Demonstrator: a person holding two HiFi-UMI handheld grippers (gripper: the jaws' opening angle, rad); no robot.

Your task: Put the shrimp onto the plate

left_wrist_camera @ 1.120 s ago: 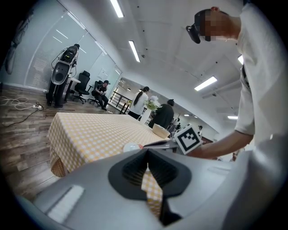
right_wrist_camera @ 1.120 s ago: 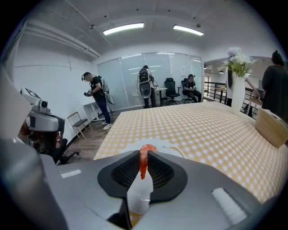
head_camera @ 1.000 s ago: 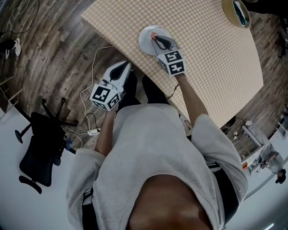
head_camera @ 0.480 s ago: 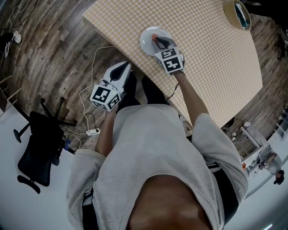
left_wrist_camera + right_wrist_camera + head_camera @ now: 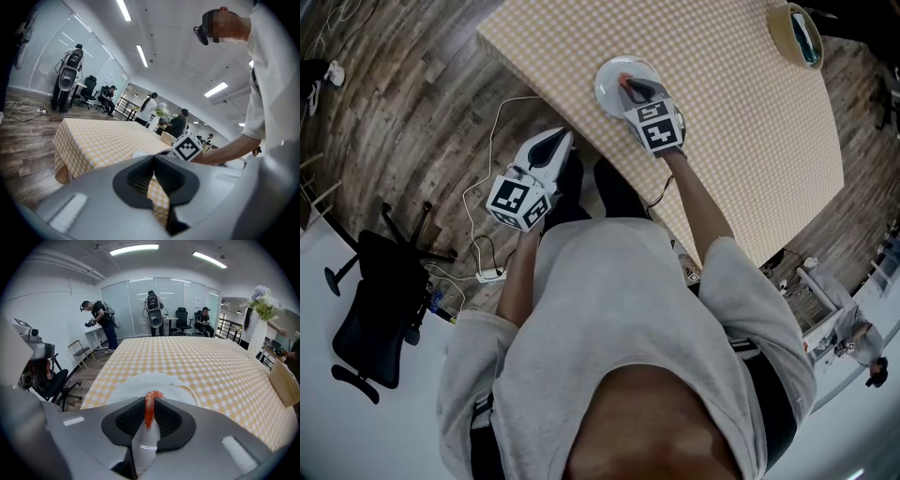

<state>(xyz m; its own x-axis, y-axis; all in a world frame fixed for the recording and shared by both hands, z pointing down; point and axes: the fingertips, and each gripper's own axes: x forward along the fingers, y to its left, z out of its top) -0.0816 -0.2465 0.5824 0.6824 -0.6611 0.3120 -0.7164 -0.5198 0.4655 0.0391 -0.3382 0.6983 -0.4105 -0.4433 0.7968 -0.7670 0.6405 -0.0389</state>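
Right gripper (image 5: 630, 86): jaws are closed on the shrimp (image 5: 149, 408), though they have just been easing open. The shrimp is seen pinched between the two pads near the tips. It stands upright with its curled end poking out above the jaw tips. No clear gap is seen between the pads and the shrimp.

The plate (image 5: 607, 96) is located directly below and just ahead of the right jaws. It is white and round, and nothing else is seen on it. In the right gripper view the plate rim (image 5: 123, 384) is seen just beyond the jaw tips. From the head view the jaws are pointed down over the plate. Whether the shrimp touches the plate cannot be told.

The plate is set near the edge of the counter (image 5: 741, 122), which is covered in a yellow-and-white checked cloth. The cloth runs on well beyond the right jaws.

Left gripper (image 5: 555, 141): jaws are closed tip to tip, with nothing held between them. It is held off the counter edge, over the wooden floor (image 5: 412, 112). The counter and the right gripper's marker cube (image 5: 187, 146) are seen ahead of the left jaws, well apart from them.
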